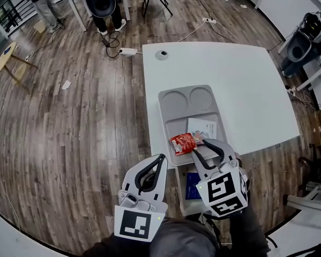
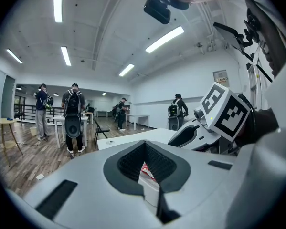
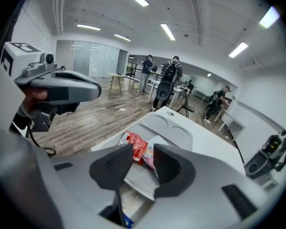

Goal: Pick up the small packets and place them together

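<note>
The right gripper (image 3: 142, 151) points down at the grey tray (image 1: 168, 107), its jaws spread with a clear gap and pinching nothing. Just beyond the jaw tips a red packet (image 1: 183, 142) lies in the tray's near compartment, mostly ahead of the left-hand jaw. A smaller pink packet (image 3: 149, 158) lies touching it, straight ahead of the gap. A white flat packet (image 1: 202, 127) rests further out, past both. The left gripper (image 1: 158, 160) is held off to the side, short of the tray and nearly level. Its jaws are pressed together and empty, and the red packet shows only far ahead through the hollow of its pads. The packets already lie close together, so the main risk is probably disturbing them. If the right jaws close where they are, they could catch the pink packet's edge together with the red one's crinkled corner. Lifting would then drag both, or a thin foil edge could slip out. The tray sits right at the near edge of the desk (image 1: 246, 90), so a low approach that strikes its rim could push it or tip it off.
</note>
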